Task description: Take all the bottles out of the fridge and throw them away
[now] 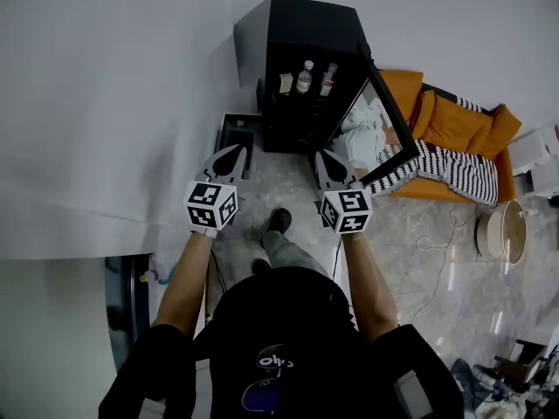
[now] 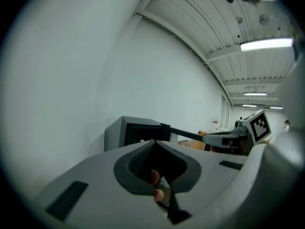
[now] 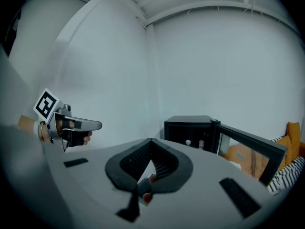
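Bottles (image 1: 304,77), 2, stood inside the open fridge (image 1: 301,24) while the left gripper (image 1: 232,155) and right gripper (image 1: 325,162), both closed on nothing, hung short of it; reaching in likely needed jaws opened first

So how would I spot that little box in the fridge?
Find the black fridge against the white wall, its door open. Three things stand in a row on a shelf inside. The box is leftmost in the head view: short, beige and squarish, while its neighbours are taller bottles.
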Tool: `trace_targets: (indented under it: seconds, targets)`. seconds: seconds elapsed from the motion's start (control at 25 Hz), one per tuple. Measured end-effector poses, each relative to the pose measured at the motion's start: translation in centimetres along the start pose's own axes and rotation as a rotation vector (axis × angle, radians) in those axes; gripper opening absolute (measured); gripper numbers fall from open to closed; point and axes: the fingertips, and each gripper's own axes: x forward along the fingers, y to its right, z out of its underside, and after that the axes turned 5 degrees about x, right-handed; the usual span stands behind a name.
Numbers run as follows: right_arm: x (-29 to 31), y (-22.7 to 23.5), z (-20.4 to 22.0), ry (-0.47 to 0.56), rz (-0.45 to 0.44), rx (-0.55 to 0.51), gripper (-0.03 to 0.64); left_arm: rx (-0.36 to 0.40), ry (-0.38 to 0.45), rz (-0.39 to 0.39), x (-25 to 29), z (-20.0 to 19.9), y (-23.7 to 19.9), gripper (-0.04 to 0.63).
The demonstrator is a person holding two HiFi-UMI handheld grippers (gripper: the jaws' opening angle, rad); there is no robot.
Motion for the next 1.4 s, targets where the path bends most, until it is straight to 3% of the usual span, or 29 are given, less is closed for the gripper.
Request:
trace_targets:
  seconds: [0.8,1.4]
  targets:
    - [16.8,10.7,-3.2,-0.044,0.008,0.048,0.0,0.043,-0.112,0.088,18.2,-3.4,-7.2,0.0]
    - [24.6,13.6,-2.2,-0.096,-0.052,0.052,0.0,0.06,-0.161,0.079,24.1,-2.6,-10.5,0.002]
